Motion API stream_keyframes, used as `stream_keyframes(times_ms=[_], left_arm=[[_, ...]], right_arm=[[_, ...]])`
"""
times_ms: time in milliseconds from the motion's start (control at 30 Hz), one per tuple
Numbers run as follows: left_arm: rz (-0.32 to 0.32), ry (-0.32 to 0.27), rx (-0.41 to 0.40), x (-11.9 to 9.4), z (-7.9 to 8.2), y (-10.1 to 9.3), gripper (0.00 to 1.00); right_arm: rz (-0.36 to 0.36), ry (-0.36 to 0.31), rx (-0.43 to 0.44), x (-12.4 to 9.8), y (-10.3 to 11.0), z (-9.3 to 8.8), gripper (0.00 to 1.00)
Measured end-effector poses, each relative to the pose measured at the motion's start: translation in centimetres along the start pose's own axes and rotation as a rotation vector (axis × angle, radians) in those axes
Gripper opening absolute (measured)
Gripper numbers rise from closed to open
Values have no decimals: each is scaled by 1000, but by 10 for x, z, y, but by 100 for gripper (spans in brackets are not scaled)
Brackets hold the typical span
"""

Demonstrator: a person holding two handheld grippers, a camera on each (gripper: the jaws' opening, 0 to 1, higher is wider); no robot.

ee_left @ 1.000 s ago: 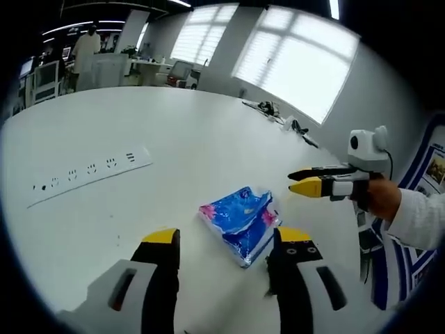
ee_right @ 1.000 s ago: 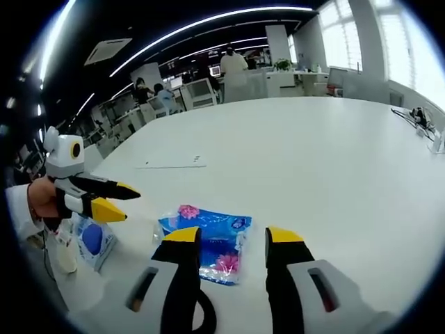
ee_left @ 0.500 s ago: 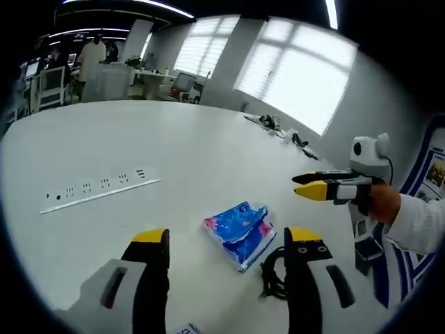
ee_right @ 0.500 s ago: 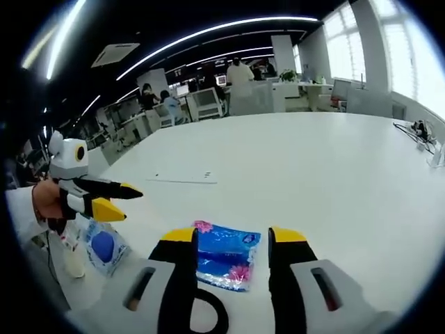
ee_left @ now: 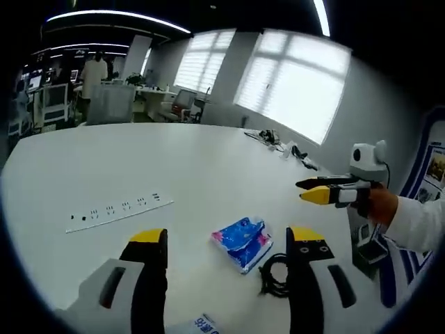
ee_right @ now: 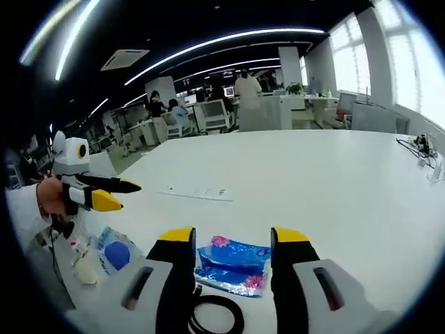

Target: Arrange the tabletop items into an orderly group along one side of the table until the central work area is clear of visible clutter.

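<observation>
Over white table [ee_left: 208, 160], both grippers level, empty, jaws apart.

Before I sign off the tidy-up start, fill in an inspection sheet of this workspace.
Surface: white table, mostly bare.
Job's things: blue tissue pack lies flat near the table edge; black coiled cable beside it; white power strip lies apart, further in.
Clutter: blue-printed packet and a small pale item at the table's edge, too blurred to name.
Grippers: left gripper open, holding nothing; right gripper open, holding nothing, above the pack.
Cables: loose cables at the far edge by the window.
Surroundings: office desks, chairs, people standing, bright windows.
</observation>
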State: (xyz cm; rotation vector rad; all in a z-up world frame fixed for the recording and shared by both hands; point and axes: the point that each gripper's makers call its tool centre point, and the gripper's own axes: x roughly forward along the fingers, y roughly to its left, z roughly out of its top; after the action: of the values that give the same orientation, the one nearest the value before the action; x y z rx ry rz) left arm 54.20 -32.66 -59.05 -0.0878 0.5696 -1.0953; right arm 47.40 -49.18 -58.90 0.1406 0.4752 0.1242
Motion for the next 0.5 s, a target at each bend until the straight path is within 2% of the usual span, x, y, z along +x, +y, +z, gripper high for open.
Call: stream_keyframes(times_ms=[133, 267, 500], left_arm=[[23, -11, 30, -21, 6, 5, 70], [40, -36, 21, -43, 11, 10, 70], [90, -60, 43, -91, 17, 22, 70]], right_arm=[[24, -19, -5, -6, 17, 10, 43], [52, -38, -24, -9, 39, 18, 43], [94, -47, -31, -9, 73, 21, 42]])
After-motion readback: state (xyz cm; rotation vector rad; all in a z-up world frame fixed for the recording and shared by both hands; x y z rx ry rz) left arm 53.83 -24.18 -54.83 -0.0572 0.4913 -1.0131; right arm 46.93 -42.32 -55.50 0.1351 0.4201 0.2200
